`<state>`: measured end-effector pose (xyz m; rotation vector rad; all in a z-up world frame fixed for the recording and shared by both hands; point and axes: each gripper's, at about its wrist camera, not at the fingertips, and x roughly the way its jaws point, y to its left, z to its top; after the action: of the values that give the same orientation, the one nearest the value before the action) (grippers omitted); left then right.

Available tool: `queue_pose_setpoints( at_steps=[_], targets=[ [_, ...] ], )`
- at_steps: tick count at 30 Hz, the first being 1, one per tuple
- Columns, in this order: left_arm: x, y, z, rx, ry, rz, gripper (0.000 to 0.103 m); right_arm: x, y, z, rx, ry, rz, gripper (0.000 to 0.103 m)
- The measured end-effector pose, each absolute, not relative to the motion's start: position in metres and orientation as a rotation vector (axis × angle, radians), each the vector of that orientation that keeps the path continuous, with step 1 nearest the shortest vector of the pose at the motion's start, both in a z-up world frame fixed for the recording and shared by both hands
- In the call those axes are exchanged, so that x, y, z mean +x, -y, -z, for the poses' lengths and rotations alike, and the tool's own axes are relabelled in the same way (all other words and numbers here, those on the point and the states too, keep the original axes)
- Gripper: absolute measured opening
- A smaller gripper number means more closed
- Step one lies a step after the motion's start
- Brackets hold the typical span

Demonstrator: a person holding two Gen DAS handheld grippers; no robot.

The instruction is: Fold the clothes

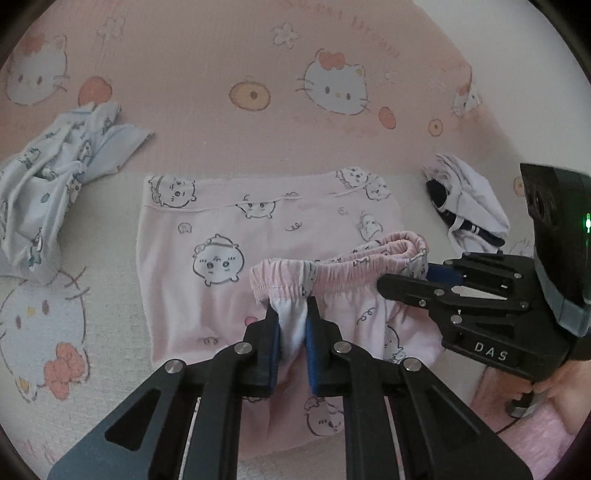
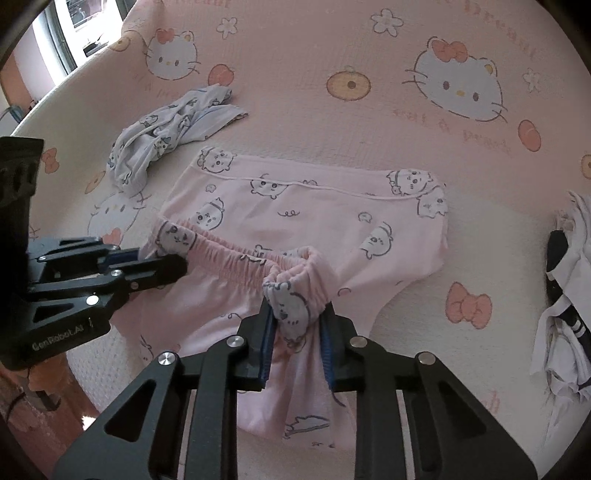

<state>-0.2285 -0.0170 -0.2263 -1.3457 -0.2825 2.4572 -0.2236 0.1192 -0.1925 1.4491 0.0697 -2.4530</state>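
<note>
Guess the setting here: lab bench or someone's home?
Likely a home bedroom: a cartoon-cat bedsheet serves as the surface, with pink pyjama bottoms and crumpled clothes on it, and a window behind.

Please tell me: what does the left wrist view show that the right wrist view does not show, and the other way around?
Only the left wrist view shows the right gripper's body lettered "DAS", its green light, and the hand holding it.

Only the right wrist view shows a window at upper left and the left gripper's body lettered "GenRobot.AI".

Both show the pink pajama pants lying on the cartoon-cat bedsheet, each gripper shut on the elastic waistband, a crumpled light blue garment on one side, and a white and navy garment on the other.
</note>
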Motion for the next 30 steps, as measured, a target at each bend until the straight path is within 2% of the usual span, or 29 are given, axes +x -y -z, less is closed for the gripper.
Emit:
queue_pose_setpoints(
  at_steps=[7, 10, 15, 17, 18, 19, 21, 23, 25, 27, 30],
  targets=[
    [-0.279, 0.037, 0.204, -1.288, 0.269, -2.472, 0.012, -0.264, -0.125, 0.172, 1.380, -0.010, 2.479, 0.020],
    [-0.298, 0.039, 0.219, -1.317, 0.293, -2.487, 0.012, -0.288, -0.124, 0.173, 1.368, -0.038, 2.509, 0.020],
    [-0.330, 0.044, 0.245, -1.368, 0.328, -2.512, 0.012, -0.312, -0.136, 0.191, 1.427, 0.046, 2.480, 0.021],
    [-0.335, 0.046, 0.258, -1.392, 0.326, -2.529, 0.018, -0.321, -0.141, 0.199, 1.453, 0.084, 2.466, 0.027],
    [-0.337, 0.047, 0.264, -1.401, 0.333, -2.535, 0.019, -0.326, -0.144, 0.202, 1.465, 0.103, 2.458, 0.042],
    [-0.339, 0.048, 0.268, -1.406, 0.344, -2.535, 0.019, -0.331, -0.146, 0.206, 1.478, 0.122, 2.450, 0.046],
    [-0.339, 0.054, 0.266, -1.408, 0.393, -2.502, 0.021, -0.340, -0.151, 0.214, 1.502, 0.160, 2.434, 0.046],
    [-0.335, 0.062, 0.257, -1.423, 0.424, -2.516, 0.029, -0.343, -0.163, 0.212, 1.495, 0.224, 2.441, 0.047],
    [-0.320, 0.069, 0.241, -1.390, 0.418, -2.583, 0.030, -0.332, -0.185, 0.192, 1.437, 0.291, 2.509, 0.053],
    [-0.301, 0.071, 0.226, -1.342, 0.401, -2.615, 0.030, -0.319, -0.202, 0.176, 1.408, 0.253, 2.613, 0.054],
    [-0.285, 0.051, 0.213, -1.309, 0.351, -2.532, 0.030, -0.306, -0.206, 0.185, 1.492, 0.098, 2.640, 0.054]
  ],
)
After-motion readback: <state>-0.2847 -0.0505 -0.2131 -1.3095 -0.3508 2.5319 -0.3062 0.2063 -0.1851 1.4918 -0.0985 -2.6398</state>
